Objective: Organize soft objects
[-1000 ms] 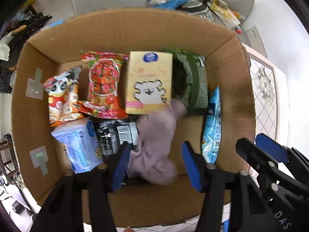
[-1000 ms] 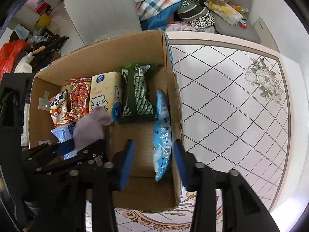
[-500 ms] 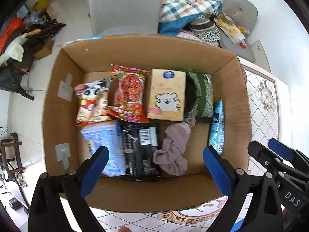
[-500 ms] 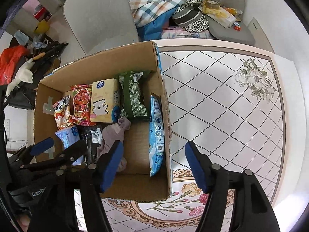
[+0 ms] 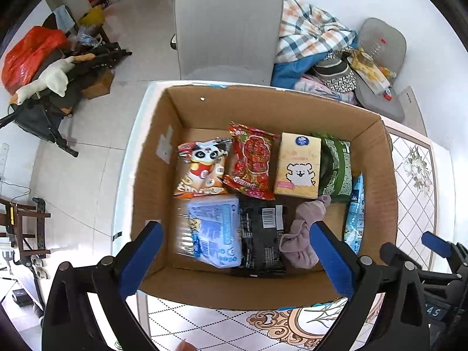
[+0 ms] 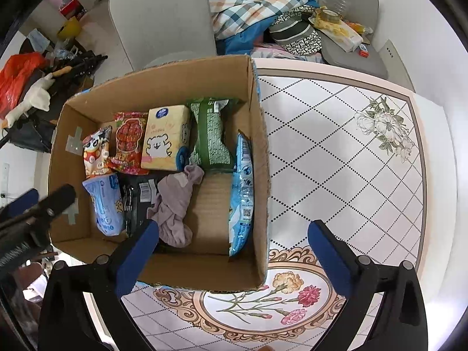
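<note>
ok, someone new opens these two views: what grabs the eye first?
The open cardboard box packed with bright snack bags, chiefly the red packet and the yellow bear tissue pack along its far side. Next, the crumpled mauve cloth lying loose near the front, beside the black packet. Both the left gripper and right gripper frame the box with jaws wide open.

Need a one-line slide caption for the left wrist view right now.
Open left gripper above a cardboard box holding snack packs, a yellow tissue pack and a crumpled mauve cloth.
</note>
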Demonstrator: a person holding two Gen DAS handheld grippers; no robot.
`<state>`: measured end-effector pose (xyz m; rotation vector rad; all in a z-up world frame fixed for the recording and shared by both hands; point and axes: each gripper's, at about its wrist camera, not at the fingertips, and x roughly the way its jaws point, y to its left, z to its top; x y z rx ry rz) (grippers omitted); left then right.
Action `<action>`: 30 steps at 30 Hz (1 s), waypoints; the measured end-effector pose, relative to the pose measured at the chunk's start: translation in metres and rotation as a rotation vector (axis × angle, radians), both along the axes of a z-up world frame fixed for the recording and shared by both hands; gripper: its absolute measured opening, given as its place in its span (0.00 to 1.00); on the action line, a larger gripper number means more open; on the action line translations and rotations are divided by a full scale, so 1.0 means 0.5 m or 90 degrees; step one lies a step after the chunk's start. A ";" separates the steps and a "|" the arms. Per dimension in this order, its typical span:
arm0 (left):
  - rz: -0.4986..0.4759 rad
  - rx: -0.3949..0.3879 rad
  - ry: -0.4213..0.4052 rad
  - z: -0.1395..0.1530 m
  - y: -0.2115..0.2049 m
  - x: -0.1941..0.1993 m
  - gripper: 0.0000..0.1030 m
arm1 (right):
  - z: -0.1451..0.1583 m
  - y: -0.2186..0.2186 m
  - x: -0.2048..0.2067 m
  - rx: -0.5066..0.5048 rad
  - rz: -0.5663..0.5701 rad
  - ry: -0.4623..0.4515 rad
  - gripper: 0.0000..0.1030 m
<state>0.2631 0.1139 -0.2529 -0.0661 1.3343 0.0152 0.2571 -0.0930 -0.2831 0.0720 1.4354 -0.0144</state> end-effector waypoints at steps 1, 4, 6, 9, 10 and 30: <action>0.000 0.003 -0.004 0.004 0.002 -0.002 1.00 | 0.000 0.003 -0.003 0.002 0.001 0.000 1.00; -0.002 0.000 -0.004 0.018 0.003 -0.012 1.00 | 0.005 0.012 -0.014 0.000 0.004 -0.005 1.00; -0.003 -0.001 -0.006 0.032 0.000 -0.024 1.00 | 0.013 0.015 -0.022 0.002 0.005 -0.009 1.00; -0.006 -0.004 -0.029 0.071 -0.007 -0.056 1.00 | 0.038 0.016 -0.044 0.006 0.005 -0.025 1.00; -0.006 -0.002 -0.038 0.084 -0.009 -0.066 1.00 | 0.053 0.014 -0.057 0.008 0.002 -0.032 1.00; -0.004 0.008 -0.180 0.409 -0.025 -0.309 1.00 | 0.456 -0.041 -0.328 0.019 0.004 -0.244 1.00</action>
